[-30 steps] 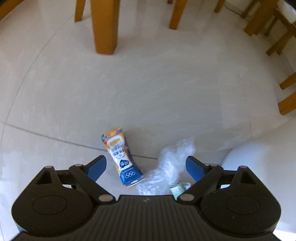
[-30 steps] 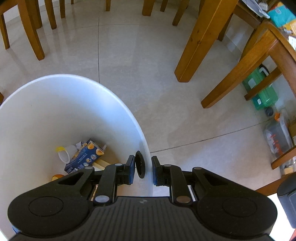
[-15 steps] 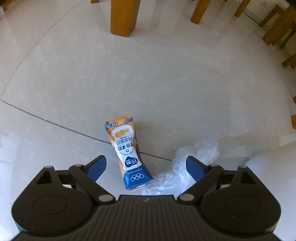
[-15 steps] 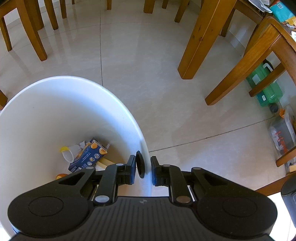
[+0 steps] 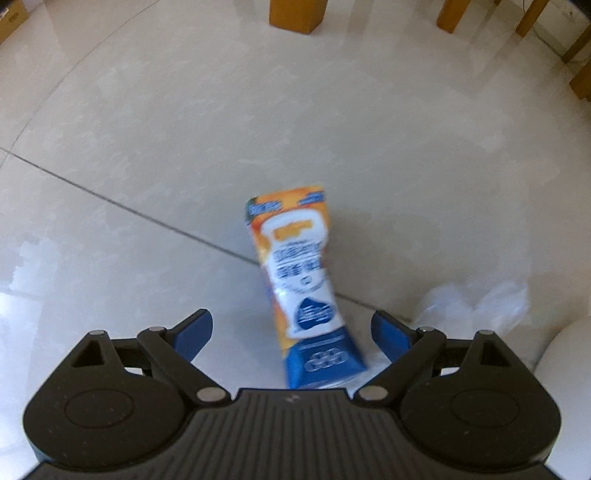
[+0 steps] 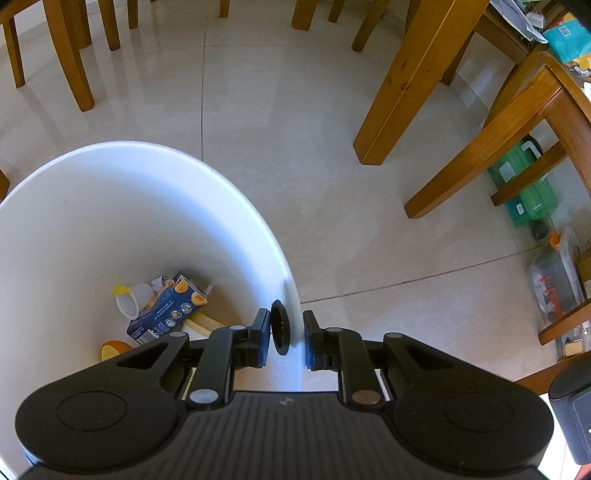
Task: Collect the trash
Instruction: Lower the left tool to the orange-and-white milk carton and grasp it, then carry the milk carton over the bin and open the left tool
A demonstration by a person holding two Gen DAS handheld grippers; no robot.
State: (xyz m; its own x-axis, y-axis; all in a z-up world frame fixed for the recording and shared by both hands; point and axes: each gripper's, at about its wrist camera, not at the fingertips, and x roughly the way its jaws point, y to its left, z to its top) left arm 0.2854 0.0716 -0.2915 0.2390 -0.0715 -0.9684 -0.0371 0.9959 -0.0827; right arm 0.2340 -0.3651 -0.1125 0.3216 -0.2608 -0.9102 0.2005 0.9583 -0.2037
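An orange, white and blue drink carton (image 5: pixel 299 280) lies flattened on the pale tiled floor. My left gripper (image 5: pixel 291 325) hangs low over it, open wide, with the carton's blue end between the blue fingertips (image 5: pixel 199 325) and no pad touching it. Crumpled clear plastic (image 5: pixel 476 302) lies just right of the carton. My right gripper (image 6: pixel 286 325) is shut on the rim of the white bin (image 6: pixel 236 192), one pad inside against a black round knob (image 6: pixel 279 328), one outside. Inside the bin lie a blue carton (image 6: pixel 166 314), a yellow-rimmed cup (image 6: pixel 127 301) and an orange scrap (image 6: pixel 114 349).
The white bin's side (image 5: pixel 565 350) shows at the lower right of the left wrist view. Wooden table legs (image 6: pixel 402 81) (image 5: pixel 297 14) and chair legs (image 6: pixel 74 59) stand around. A green box (image 6: pixel 528 184) and a clear container (image 6: pixel 554 280) sit under the chair at right.
My left gripper has sunk toward the floor; the carton looks larger and now sits between the fingers, with the plastic shifted off to the right. The right gripper has kept still on the bin.
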